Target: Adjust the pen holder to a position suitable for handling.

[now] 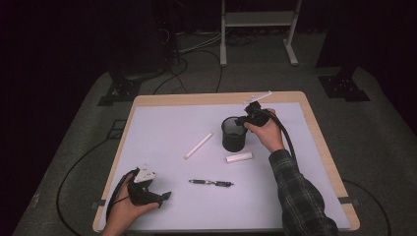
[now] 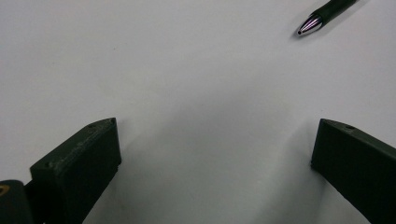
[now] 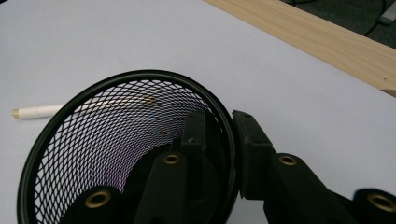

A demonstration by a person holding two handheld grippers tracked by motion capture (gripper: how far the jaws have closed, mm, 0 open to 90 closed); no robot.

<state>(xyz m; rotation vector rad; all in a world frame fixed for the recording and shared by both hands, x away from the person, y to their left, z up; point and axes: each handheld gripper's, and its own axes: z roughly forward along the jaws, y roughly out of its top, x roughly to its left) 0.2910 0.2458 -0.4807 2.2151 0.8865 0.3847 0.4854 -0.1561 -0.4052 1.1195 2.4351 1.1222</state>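
The right gripper (image 3: 229,140) is clamped on the mesh cup's (image 3: 116,140) rim. The left gripper (image 2: 212,158) rests spread wide near the pen (image 2: 327,14). Next likely step: steadying the cup for loading

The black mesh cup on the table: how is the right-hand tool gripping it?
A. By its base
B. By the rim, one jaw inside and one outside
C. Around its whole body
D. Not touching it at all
B: in the right gripper view the right gripper has one jaw inside the mesh cup and one outside, pinching the wall at the rim.
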